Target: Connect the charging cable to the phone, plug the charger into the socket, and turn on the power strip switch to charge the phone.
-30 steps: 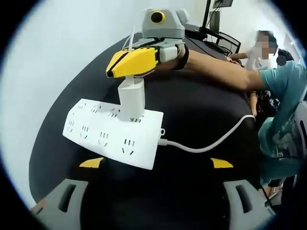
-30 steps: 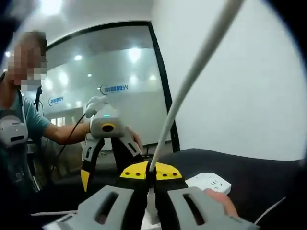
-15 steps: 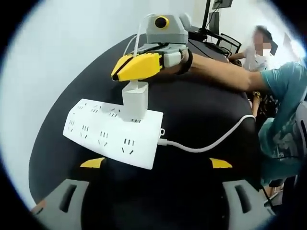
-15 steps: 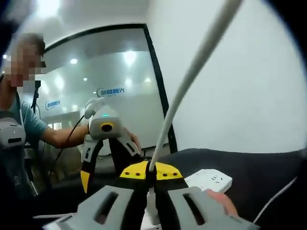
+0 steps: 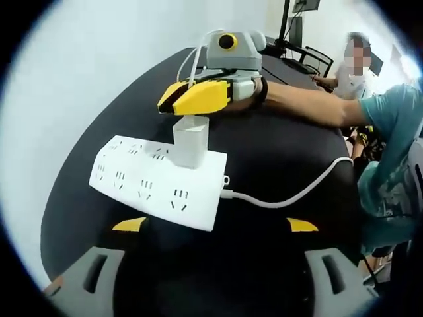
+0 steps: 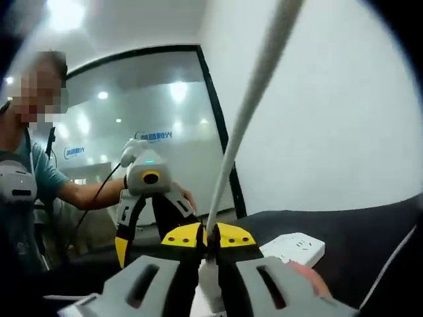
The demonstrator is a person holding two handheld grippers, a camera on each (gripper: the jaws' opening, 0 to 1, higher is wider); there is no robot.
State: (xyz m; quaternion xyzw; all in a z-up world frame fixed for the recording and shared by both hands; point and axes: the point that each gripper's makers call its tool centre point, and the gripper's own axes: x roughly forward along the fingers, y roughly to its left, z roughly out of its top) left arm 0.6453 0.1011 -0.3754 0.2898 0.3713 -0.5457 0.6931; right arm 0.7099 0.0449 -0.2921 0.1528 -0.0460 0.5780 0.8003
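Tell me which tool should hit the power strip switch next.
Left, probably. The left tool is open and faces the power strip. The right tool sits above the plugged charger, shut on its cable. I can't make out the switch.

A white charger (image 5: 190, 140) is stood upright in a white power strip (image 5: 158, 181), which is laid flat on a black table (image 5: 277, 158). A white cable (image 6: 251, 112) is seen rising.

A round black table (image 5: 277, 158) stands against a plain white wall (image 5: 86, 59). Behind it sit a monitor stand (image 5: 285, 23) and dark chairs (image 5: 310, 56). A large dark-framed glass panel (image 6: 158, 125) reflects ceiling lights (image 6: 178, 91).
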